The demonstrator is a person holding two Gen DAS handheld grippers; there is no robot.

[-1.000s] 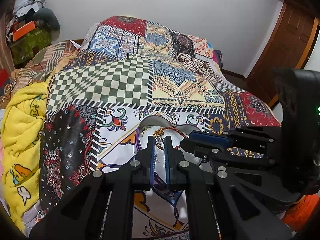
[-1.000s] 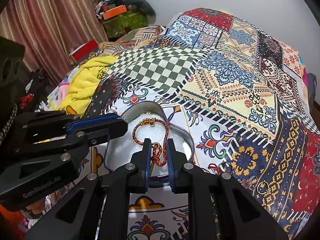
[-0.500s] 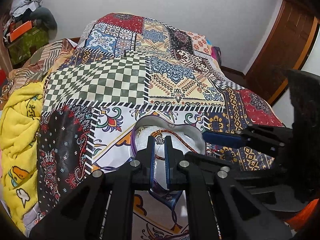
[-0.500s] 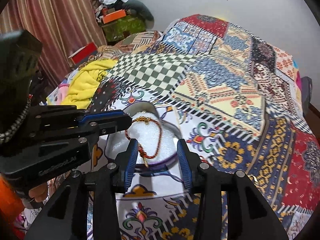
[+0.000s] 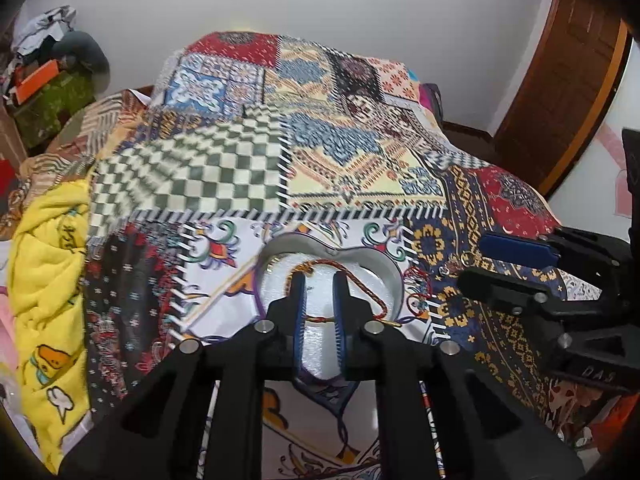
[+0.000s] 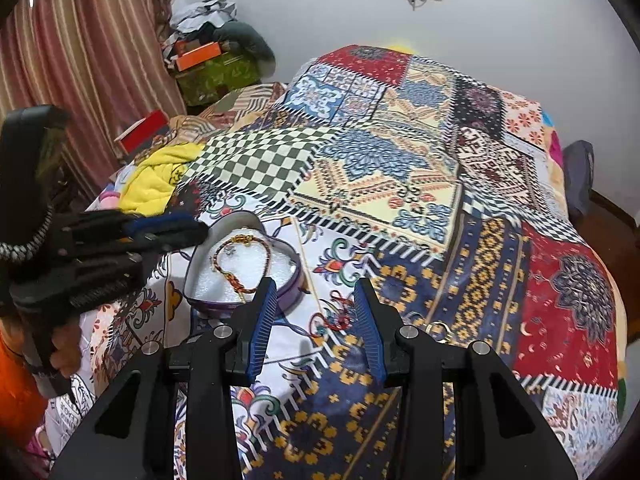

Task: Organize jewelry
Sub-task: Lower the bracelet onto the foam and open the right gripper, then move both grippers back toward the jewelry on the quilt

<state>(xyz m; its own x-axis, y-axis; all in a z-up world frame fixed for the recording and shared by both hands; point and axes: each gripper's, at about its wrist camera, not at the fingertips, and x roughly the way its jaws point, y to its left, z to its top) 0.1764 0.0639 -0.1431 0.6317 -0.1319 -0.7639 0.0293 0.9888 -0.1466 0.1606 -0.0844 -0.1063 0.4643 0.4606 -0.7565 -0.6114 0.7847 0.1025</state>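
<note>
A heart-shaped tin (image 5: pixel 386 268) (image 6: pixel 200 256) with white foam lining sits on the patchwork bedspread. A red-and-gold braided bracelet (image 5: pixel 360 280) (image 6: pixel 228 268) lies inside it, free of both grippers. My left gripper (image 5: pixel 320 280) is open just over the tin's near side, empty. My right gripper (image 6: pixel 316 286) is open and empty, to the right of the tin above a small red jewelry piece (image 6: pixel 336 322) (image 5: pixel 414 286) on the bedspread. A gold ring (image 6: pixel 438 328) (image 5: pixel 468 258) lies further right.
A yellow blanket (image 5: pixel 44 264) (image 6: pixel 156 178) lies bunched at the bed's left edge. Boxes and clothes (image 6: pixel 208 60) pile up against the far wall beside a striped curtain (image 6: pixel 80 60). A wooden door (image 5: pixel 560 92) stands right of the bed.
My right gripper opened, let the bracelet drop into the tin, and drew back to the right. My left gripper opened slightly over the tin.
</note>
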